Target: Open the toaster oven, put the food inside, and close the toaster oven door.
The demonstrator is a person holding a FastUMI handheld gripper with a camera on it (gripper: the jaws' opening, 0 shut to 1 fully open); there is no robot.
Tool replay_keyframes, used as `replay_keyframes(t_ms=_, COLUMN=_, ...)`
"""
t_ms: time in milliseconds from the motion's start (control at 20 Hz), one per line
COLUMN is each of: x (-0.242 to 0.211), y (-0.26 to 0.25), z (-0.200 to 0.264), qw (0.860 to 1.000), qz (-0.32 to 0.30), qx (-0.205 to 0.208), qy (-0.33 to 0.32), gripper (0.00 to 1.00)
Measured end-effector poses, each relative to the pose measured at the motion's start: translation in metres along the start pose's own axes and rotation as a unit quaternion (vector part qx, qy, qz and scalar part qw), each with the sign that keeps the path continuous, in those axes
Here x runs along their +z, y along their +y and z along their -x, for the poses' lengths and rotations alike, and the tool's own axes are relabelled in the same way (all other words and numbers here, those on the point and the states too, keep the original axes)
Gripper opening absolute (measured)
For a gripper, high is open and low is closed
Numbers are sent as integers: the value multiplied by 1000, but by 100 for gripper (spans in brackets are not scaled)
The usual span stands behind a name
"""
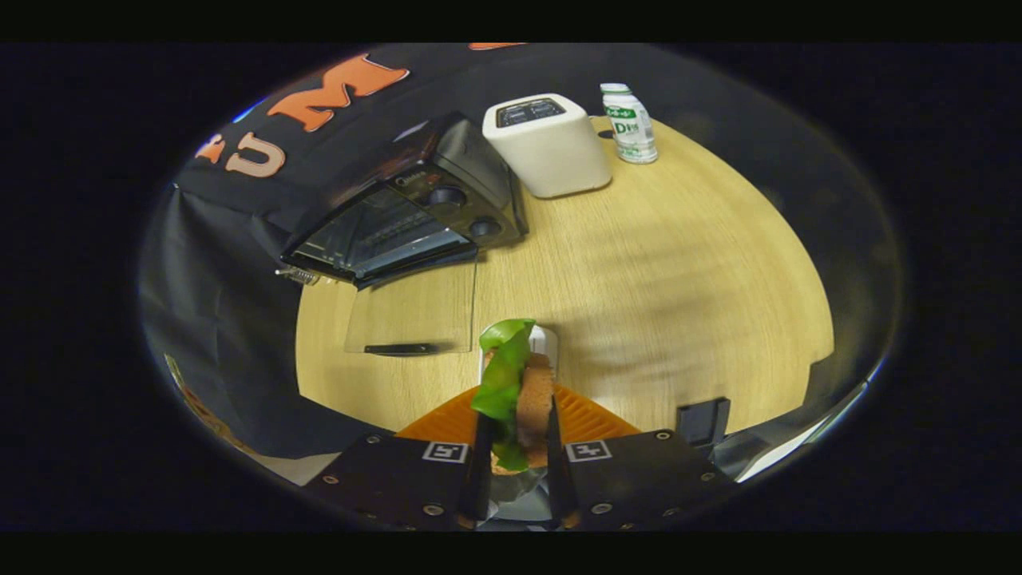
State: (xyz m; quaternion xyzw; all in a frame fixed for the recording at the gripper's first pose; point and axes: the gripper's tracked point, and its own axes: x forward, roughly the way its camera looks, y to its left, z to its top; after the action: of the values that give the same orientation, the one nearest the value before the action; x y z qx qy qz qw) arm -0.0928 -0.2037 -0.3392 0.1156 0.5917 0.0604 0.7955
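Black toaster oven sitting at the left of the wooden desk, glass door lying open; holding the sandwich between narrowly parted jaws of the gripper; white toaster and bottle standing beyond.
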Motion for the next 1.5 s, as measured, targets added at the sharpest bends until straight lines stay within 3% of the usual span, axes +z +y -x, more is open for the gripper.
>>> replay_keyframes(t_ms=250, x=48, y=24, z=39, qw=994, qz=-40, qx=8, qy=-103, gripper=30)
replay_keyframes(t_ms=500, x=68, y=79, z=39, qw=975, qz=-105, qx=90, qy=-176, gripper=30)
replay_keyframes(t_ms=900, x=69, y=138, z=-39, qw=933, qz=-219, qx=183, qy=-221, gripper=30)
replay_keyframes(t_ms=1150, x=90, y=163, z=-84, qw=895, qz=-285, qx=192, qy=-286, gripper=30)
replay_keyframes(t_ms=1350, x=96, y=185, z=-133, qw=887, qz=-319, qx=173, qy=-284, gripper=30)
replay_keyframes(t_ms=1500, x=112, y=197, z=-153, qw=859, qz=-371, qx=185, qy=-299, gripper=30)
